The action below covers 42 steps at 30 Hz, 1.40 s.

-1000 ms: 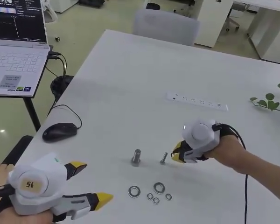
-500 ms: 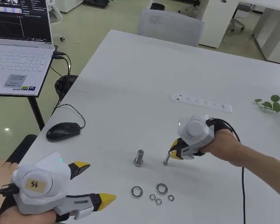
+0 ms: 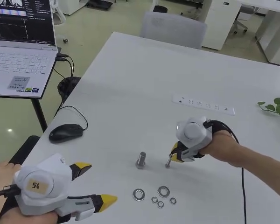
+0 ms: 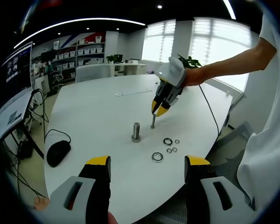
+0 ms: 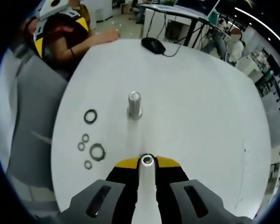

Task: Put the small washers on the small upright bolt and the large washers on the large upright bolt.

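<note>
The large bolt (image 3: 141,160) (image 4: 136,132) (image 5: 134,105) stands upright on the white table (image 3: 144,84). Just right of it stands the small bolt (image 3: 168,162) (image 4: 153,122) (image 5: 147,160), and my right gripper (image 3: 175,156) (image 4: 159,108) (image 5: 147,164) is shut on it. Two large washers (image 3: 139,194) (image 3: 164,191) and three small washers (image 3: 160,202) lie flat in front of the bolts. My left gripper (image 3: 92,184) (image 4: 147,164) hangs open at the table's near left corner, holding nothing.
A black mouse (image 3: 65,133) with its cable lies at the table's left edge. A white power strip (image 3: 203,105) sits farther back. A laptop (image 3: 18,51) stands on a side stand at the left, a grey chair (image 3: 172,29) behind the table.
My right gripper has moved left and closed onto the small bolt. The head camera shifted slightly. The left gripper has stayed where it was.
</note>
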Motion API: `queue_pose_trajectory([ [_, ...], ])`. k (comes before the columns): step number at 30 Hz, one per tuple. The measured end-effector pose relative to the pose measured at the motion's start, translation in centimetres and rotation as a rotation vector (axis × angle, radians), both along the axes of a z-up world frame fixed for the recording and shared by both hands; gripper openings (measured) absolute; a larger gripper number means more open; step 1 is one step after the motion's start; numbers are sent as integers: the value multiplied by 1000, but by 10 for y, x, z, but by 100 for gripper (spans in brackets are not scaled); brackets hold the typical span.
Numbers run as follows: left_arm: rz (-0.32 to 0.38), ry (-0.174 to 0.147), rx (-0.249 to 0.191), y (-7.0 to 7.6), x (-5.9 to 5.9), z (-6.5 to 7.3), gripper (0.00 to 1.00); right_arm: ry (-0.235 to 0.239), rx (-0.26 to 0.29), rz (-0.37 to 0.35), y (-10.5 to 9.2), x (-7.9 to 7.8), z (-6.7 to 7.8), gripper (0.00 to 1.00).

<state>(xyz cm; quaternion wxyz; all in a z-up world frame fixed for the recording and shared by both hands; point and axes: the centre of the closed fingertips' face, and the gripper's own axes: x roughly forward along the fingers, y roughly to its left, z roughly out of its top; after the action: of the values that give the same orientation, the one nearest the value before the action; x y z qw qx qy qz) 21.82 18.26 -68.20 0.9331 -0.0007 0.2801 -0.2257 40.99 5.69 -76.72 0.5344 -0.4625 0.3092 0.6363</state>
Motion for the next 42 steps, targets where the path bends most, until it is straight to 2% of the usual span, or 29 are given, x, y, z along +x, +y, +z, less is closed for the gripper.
queue_pose_trajectory([
  [11, -3, 1, 0, -3, -1, 0, 63, 0, -23, 12, -1, -1, -6, 14],
  [19, -7, -2, 4, -5, 1, 1, 64, 1, -47, 20, -1, 0, -16, 14],
  [42, -24, -38, 8, -15, 28, 13, 65, 13, -99, 28, 0, -4, -43, 14],
])
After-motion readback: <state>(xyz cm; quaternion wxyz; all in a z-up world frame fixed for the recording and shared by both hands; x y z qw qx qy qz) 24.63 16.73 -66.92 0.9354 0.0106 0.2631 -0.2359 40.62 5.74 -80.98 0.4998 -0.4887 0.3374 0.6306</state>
